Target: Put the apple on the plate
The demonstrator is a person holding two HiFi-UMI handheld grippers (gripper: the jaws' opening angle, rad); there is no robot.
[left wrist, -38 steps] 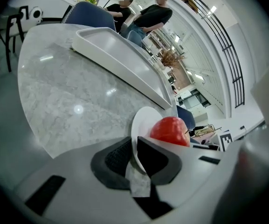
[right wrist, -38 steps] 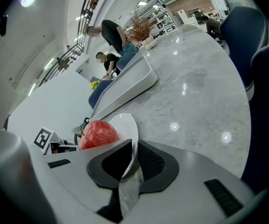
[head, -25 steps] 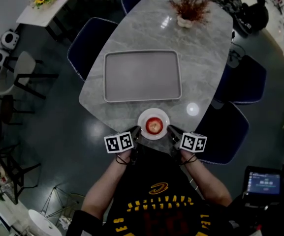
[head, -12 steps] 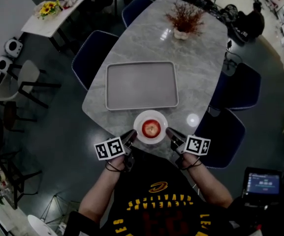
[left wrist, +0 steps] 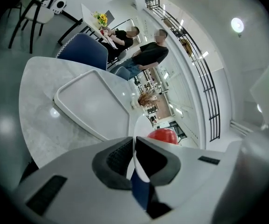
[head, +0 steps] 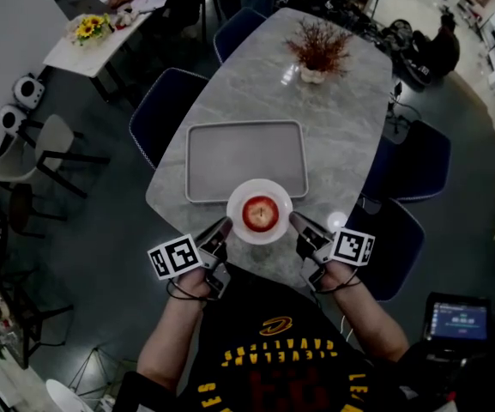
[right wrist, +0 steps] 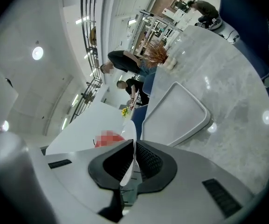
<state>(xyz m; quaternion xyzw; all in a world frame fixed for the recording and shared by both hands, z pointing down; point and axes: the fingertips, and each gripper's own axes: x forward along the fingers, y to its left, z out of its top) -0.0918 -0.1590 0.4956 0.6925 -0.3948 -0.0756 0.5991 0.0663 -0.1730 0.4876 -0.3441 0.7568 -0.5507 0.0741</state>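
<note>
Two grippers hold one white plate (head: 275, 192) between them, each clamped on an opposite side of its rim. The left gripper (head: 222, 227) has the thin rim between its dark pads, and its jaws are closing on it. The right gripper (head: 296, 221) is pinched on the rim in the same way, with the pads pressed against either face of the edge. The red apple (head: 260, 213) sits in the middle of the plate. From the head view the plate lies over the near edge of the grey tray (head: 245, 157), and the gripper views show it held clear of the marble bench (head: 346, 114). The tray lies flat on the bench with nothing on it. The left gripper is at the tray's near left corner and the right gripper at its near right corner. Their marker cubes are nearer the person than the tray is. Beyond the far edge of the tray stands a small pot of reddish dried twigs (head: 316, 51). A dark blue chair (head: 157, 101) is tucked in just left of the tray, and another (head: 423, 161) is to its right. Well off to the far left of the tray, a white table (head: 101, 37) carries yellow flowers.
</note>
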